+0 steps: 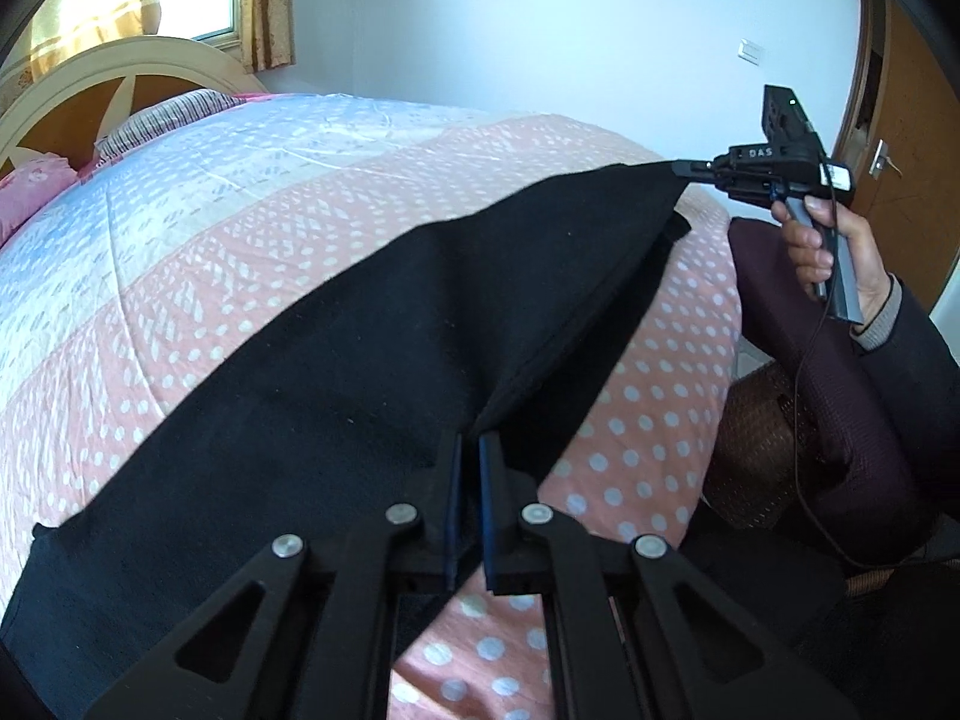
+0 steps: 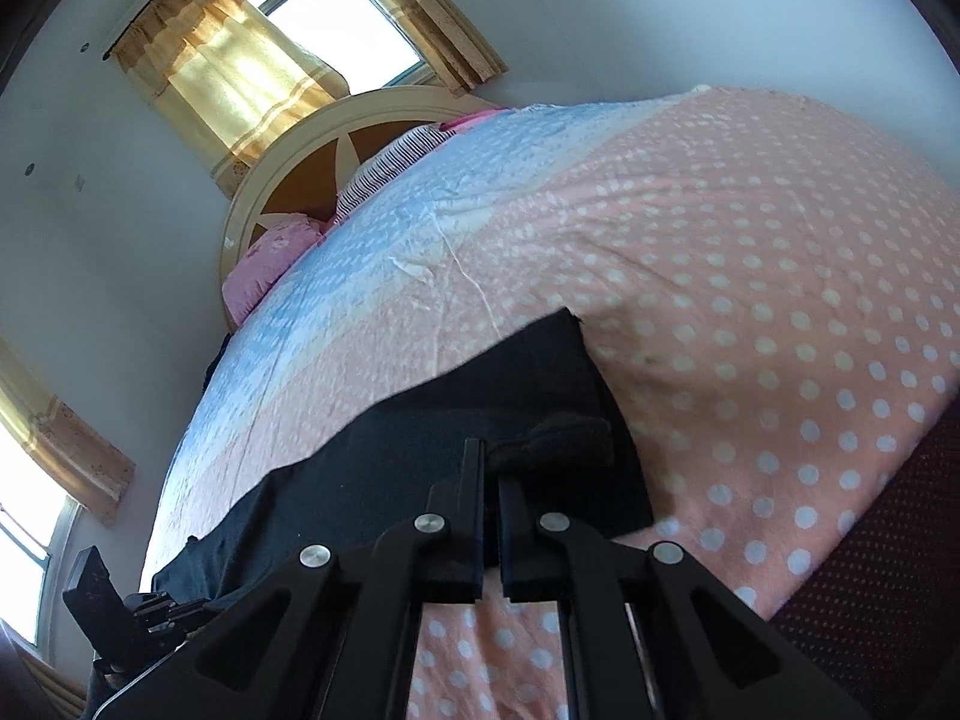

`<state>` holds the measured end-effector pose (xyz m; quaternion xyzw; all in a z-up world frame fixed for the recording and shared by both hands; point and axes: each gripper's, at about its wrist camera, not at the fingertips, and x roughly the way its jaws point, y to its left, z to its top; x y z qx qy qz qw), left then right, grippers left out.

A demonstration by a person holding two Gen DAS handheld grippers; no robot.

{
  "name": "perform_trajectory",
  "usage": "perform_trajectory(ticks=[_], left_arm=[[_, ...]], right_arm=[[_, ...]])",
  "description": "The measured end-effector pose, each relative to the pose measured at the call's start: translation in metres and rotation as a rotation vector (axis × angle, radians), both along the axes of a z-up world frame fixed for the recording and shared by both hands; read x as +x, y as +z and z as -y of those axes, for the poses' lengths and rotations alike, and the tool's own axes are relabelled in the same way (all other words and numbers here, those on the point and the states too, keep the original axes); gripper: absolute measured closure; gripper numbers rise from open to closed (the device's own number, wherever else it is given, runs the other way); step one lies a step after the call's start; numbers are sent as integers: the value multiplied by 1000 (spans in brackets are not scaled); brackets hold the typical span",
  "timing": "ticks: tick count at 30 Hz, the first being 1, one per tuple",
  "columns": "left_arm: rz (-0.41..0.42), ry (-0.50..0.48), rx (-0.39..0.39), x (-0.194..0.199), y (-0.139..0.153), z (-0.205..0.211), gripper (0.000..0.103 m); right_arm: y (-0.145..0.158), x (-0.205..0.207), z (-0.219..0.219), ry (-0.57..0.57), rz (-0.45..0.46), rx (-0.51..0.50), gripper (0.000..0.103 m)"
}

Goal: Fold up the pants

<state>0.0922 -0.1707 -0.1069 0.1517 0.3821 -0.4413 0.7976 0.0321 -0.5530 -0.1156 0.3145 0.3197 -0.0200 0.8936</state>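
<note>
Pinching the near edge of the black pants (image 1: 372, 348) with both tools, I have my left gripper (image 1: 470, 450) and right gripper (image 1: 684, 168) clamped together on the cloth. It lies spread across the dotted bedspread (image 1: 648, 420), so I judge the fold barely begun. No containers show.

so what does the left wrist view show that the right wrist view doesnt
Only the left wrist view: the person's hand holding the right claw, shut on a corner of the black pants, plus a wooden door.

Only the right wrist view: the window with yellow curtains in full.

Both: the pants, the polka-dot bedspread, the headboard, and the left claw pinching the fabric.
</note>
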Motion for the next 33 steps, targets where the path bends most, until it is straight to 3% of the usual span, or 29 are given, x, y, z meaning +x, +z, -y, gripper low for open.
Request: perform_trajectory(ticks=[4, 10, 14, 18, 20, 23, 25, 29, 33], left_arm=[[-21, -19, 9, -5, -8, 5, 99], [-24, -21, 9, -6, -10, 4, 99], [-23, -20, -2, -6, -11, 2, 98], [-8, -1, -17, -5, -8, -9, 97], [-6, 14, -29, -3, -7, -15, 94], [4, 43, -33, 2, -6, -25, 87], [1, 71, -18, 5, -10, -32, 77], [24, 139, -14, 4, -11, -62, 75], [88, 299, -8, 13, 0, -127, 50]], right_arm=[[-18, 1, 6, -13, -36, 27, 100], [-9, -6, -1, -3, -19, -10, 100], [-19, -7, 5, -28, -56, -16, 100], [-32, -7, 13, -29, -64, 32, 100], [-27, -10, 15, -38, -46, 29, 94], [-23, -15, 20, -100, -63, -11, 58], [-18, -20, 26, -161, -77, -59, 56], [9, -34, 21, -212, -22, -145, 56], [32, -28, -7, -154, 29, -218, 56]])
